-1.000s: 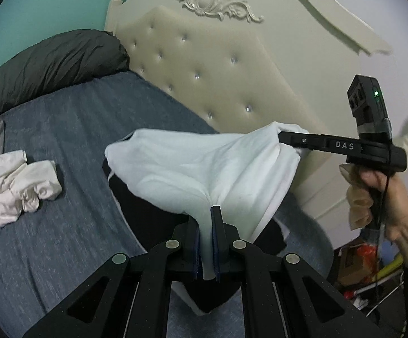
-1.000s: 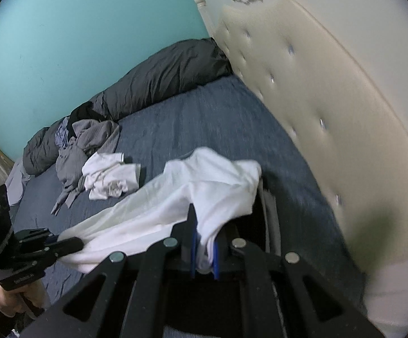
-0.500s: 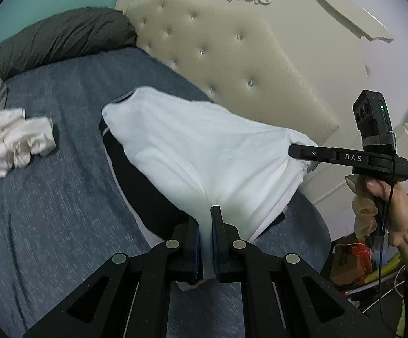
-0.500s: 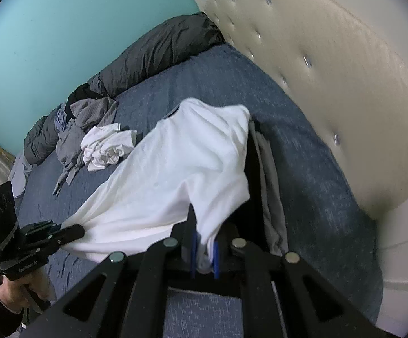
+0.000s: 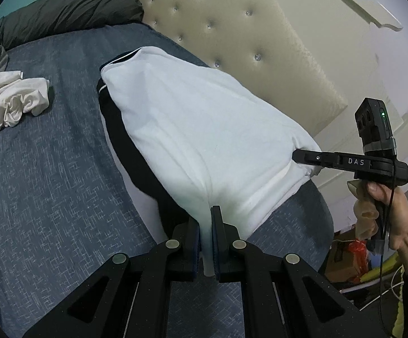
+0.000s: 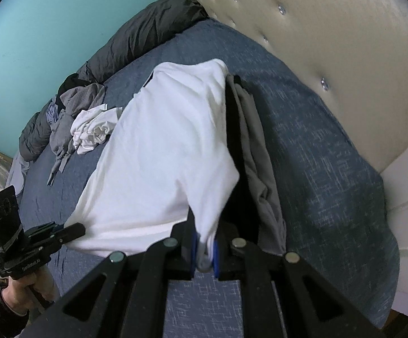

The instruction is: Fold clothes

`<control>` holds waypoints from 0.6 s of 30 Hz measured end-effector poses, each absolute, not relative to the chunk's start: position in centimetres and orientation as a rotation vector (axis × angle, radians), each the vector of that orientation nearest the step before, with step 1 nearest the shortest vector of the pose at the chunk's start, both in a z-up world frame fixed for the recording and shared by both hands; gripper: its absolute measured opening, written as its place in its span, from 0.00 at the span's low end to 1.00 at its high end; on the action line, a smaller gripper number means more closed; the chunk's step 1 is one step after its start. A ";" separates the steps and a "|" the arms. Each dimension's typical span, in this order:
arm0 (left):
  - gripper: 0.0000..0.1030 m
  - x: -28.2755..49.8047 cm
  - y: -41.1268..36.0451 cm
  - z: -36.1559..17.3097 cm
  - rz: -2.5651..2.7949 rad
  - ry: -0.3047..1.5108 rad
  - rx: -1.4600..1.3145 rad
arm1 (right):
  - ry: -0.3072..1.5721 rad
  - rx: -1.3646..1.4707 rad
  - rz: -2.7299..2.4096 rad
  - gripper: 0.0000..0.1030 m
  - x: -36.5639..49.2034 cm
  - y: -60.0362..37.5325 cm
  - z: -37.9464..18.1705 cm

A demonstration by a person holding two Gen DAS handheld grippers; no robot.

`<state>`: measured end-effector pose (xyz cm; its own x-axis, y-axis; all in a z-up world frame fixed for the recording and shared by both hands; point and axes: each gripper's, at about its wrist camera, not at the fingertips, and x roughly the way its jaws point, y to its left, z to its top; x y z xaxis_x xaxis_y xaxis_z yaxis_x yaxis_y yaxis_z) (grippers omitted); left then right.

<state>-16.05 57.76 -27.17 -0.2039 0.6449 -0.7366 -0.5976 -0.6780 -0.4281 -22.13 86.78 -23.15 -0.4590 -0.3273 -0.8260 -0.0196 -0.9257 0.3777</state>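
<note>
Both the left gripper (image 5: 206, 239) and right gripper (image 6: 205, 249) pinch the white shirt (image 5: 204, 129) between narrow jaws — stretched ahead over a folded stack (image 6: 249, 146), crumpled clothes (image 6: 91, 129) beyond remain unfolded.

White garment (image 5: 204, 129) lower now, spread flatter over the dark folded pile (image 5: 125, 129).

The white cotton shirt (image 5: 204, 129) covers most of the folded black garment (image 5: 125, 129) under it, so only a dark edge shows. The folded grey cloth (image 6: 256, 152) is also partly hidden beside it. The crumpled cream-white cloth (image 5: 9, 98) is cut by the left edge. The coloured clutter on the floor (image 5: 356, 253) is too small to tell.
</note>
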 end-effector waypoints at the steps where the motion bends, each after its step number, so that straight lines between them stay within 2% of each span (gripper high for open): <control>1: 0.07 -16.0 57.7 -27.3 1.961 -0.064 -1.236 | -0.506 1.514 -2.488 0.07 -22.0 86.8 -23.3; 18: 0.07 -15.9 56.9 -30.1 1.937 -0.112 -1.295 | -0.575 1.517 -2.441 0.08 -20.0 88.4 -26.0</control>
